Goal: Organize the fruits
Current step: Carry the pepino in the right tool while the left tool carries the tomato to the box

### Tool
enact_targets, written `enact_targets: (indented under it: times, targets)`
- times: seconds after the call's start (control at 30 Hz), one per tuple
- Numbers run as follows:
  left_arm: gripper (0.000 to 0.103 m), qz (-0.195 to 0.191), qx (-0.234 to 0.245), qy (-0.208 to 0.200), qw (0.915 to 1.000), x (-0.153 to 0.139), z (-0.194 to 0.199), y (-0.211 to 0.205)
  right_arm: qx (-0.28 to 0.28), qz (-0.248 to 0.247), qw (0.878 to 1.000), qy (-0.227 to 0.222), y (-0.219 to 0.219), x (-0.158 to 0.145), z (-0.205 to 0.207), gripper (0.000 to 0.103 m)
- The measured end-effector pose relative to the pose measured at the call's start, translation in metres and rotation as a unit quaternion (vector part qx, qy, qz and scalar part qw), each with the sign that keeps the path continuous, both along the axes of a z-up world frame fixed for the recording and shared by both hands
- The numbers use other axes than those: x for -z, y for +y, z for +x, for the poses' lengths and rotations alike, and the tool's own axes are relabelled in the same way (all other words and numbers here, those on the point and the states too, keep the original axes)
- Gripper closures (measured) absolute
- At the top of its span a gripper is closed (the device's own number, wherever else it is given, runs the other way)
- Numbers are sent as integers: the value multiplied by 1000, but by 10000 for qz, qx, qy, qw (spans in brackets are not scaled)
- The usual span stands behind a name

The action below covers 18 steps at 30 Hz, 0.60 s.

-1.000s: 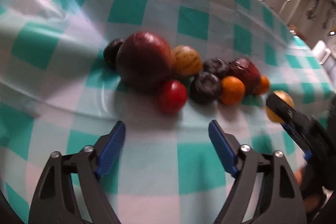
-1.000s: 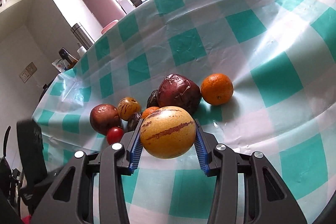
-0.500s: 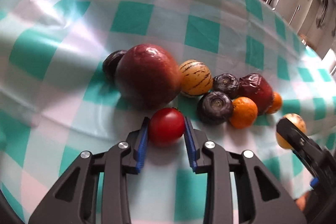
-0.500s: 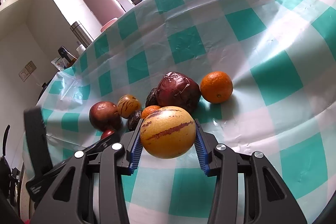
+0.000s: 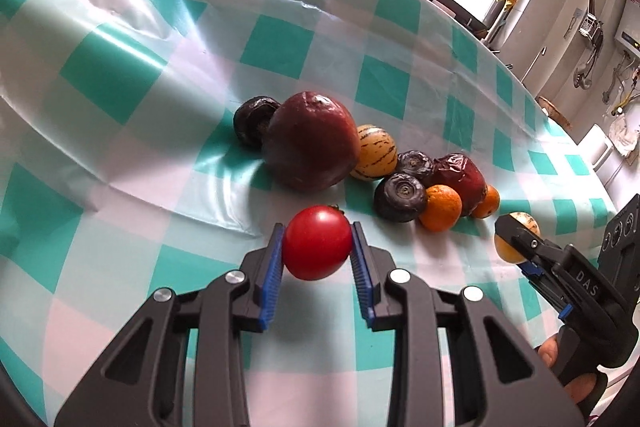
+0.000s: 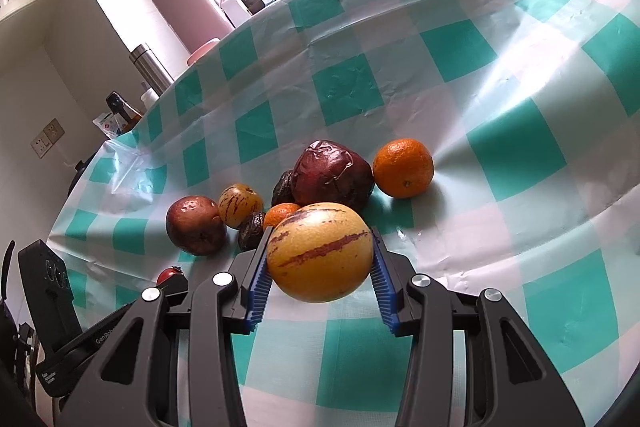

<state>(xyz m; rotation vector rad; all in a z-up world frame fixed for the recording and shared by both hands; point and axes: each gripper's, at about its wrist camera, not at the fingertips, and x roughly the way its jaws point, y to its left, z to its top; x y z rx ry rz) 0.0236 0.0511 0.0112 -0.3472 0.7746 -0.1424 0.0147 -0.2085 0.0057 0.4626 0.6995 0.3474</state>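
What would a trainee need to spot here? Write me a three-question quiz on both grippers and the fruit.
1. True or false: the left gripper is shut on the tomato.
2. The right gripper holds: A) an orange B) the striped melon C) nothing.
3. Fill in: on the tablecloth, the fruit at the far right of the pile, seen from the right wrist, is an ______.

Key: 1 true; 2 B; 3 orange.
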Motion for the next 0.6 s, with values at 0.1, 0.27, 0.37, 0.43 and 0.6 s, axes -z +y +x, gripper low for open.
enact_targets:
  times: [0.1,0.27,0.37,0.43,0.6]
  targets:
    - [71,-13,15,-18,10000,-1,-3,4,-26,25,10000,-32,0,-1,-1,58]
    - [71,-15,53,-3,10000,-1,-3,3,-106,34,9999,-49,1,-1,-1,58]
    - [71,-16,76,-29,10000,-1,-4,2,-147,59,9998,-104,1,-2,-3,58]
    - [71,6,133,-79,9999,-2,-6,-1,-167,55,9997,-140,1,-3,-4,58]
    - [71,35,352,-190,9992,-6,-13,-12,-19,-25,9997,-250,-1,-8,-12,58]
